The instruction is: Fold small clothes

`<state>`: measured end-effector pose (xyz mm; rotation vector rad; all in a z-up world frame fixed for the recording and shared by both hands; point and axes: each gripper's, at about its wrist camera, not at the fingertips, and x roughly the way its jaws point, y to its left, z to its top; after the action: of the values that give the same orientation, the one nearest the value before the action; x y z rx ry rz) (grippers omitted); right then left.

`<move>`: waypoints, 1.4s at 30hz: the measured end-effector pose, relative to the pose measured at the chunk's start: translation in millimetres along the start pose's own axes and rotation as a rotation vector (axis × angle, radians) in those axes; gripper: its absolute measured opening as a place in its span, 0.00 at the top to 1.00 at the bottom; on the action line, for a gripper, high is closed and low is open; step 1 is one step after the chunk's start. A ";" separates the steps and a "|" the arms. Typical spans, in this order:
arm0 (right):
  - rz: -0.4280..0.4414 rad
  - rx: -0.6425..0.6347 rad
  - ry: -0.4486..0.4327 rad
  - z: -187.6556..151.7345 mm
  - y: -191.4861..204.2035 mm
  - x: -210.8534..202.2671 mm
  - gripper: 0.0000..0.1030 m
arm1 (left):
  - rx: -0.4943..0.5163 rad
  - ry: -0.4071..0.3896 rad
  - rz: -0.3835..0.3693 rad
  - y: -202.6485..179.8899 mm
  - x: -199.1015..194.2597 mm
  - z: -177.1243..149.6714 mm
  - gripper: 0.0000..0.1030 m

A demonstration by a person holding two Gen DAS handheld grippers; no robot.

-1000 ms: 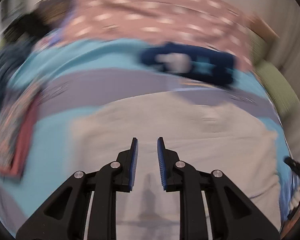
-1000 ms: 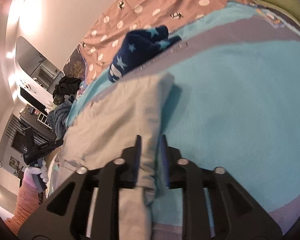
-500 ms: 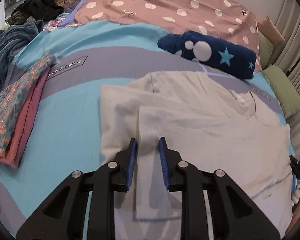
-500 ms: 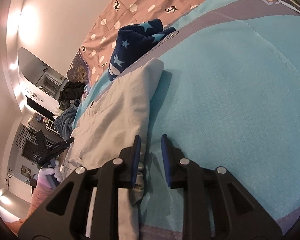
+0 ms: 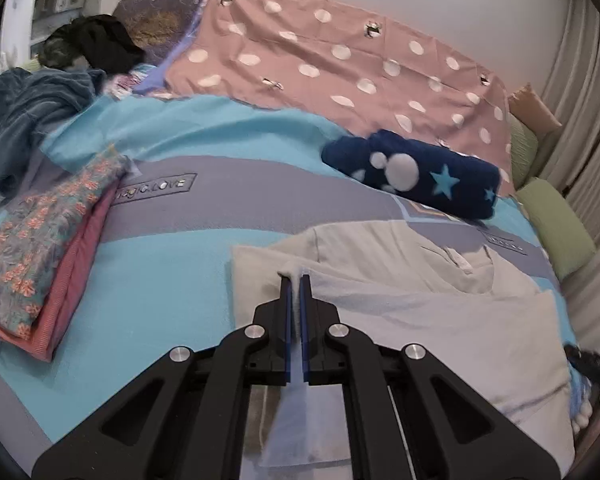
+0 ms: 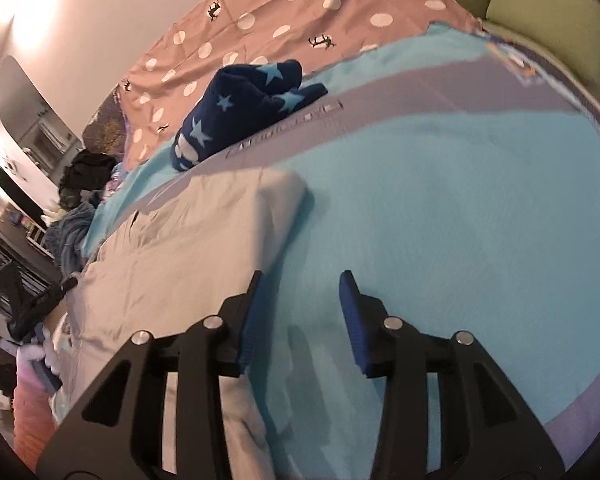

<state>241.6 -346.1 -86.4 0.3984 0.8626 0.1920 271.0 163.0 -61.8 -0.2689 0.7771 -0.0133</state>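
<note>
bed: a turquoise and grey-purple striped bedspread (image 5: 148, 280) is seen under everything; soft surface, so a dragged fold is likely to be pulled crooked.
pink cover: a dusty-pink sheet with white dots (image 5: 340, 68) is laid across the far end, well apart from the work.
task garment: a pale beige-grey cotton garment (image 5: 440, 320) is spread flat on the bedspread, in the near middle of the left view and at left in the right view (image 6: 188, 240); partly folded, with one layer doubled over along its long edge. More folds are judged to be left.
folded pile: a floral teal-and-coral cloth on a red one (image 5: 40, 248) is stacked at far left, well apart from the garment.
navy bundle: a dark blue fleece item with stars and white dots (image 5: 416, 172) lies just beyond the garment's far edge; snagging is possible if the fold is swung far.
left gripper (image 5: 295, 284): the black jaws with blue pads are pinched on an edge of the garment. Risk: only a thin layer seems to be caught, so it may be lost mid-lift, or the under layer dragged along and bunched.
right gripper (image 6: 300, 284): the jaws are spread wide with nothing held, over bare bedspread just beside the garment's edge. Risk: that side is left unpinned, so the whole garment may be slid by a one-sided pull and the fold skewed.
</note>
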 end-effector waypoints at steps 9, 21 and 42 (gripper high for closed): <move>0.082 0.043 0.105 29.9 17.4 48.1 0.51 | 0.012 0.090 0.040 -1.0 25.4 -10.2 0.85; 0.245 0.141 0.143 32.7 -25.4 71.3 0.92 | 0.123 0.138 0.092 12.8 21.1 -40.4 0.45; 0.185 0.144 0.153 48.5 -1.5 70.1 0.60 | -0.261 0.206 -0.257 58.3 54.4 11.0 0.46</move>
<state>323.7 -337.7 -107.7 0.6046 0.9933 0.3356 312.6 215.9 -106.1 -0.6213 0.9451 -0.1856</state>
